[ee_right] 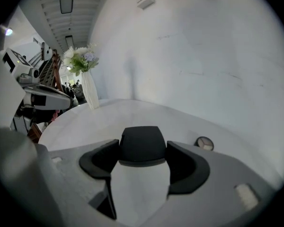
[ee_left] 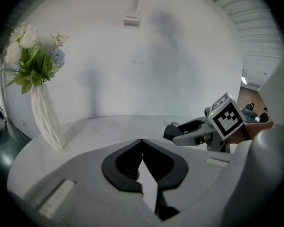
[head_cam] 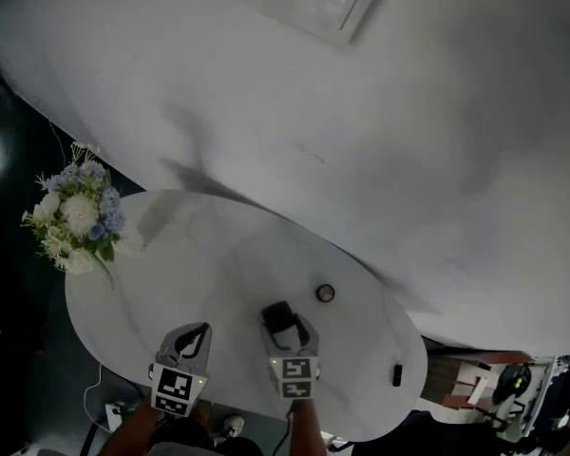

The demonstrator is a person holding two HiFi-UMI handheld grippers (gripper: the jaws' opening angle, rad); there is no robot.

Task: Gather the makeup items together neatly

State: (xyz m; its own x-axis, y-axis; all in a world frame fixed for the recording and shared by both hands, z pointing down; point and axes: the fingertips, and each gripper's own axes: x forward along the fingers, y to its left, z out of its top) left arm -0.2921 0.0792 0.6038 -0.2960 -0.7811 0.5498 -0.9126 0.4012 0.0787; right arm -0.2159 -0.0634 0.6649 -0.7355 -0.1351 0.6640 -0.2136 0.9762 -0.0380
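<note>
Between the jaws of the clenched right tool (head_cam: pixel 288 324), a black makeup case (ee_right: pixel 142 143) is jutting toward 12 o'clock; the left tool (ee_left: pixel 142 143) is hanging closed.

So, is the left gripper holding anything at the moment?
No, the left gripper has its jaws closed tip to tip, and nothing sits between them.

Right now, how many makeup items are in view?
3: a black case in the right gripper, a small round compact beyond it, a dark item near the table edge, far right. Others may be hidden.
</note>
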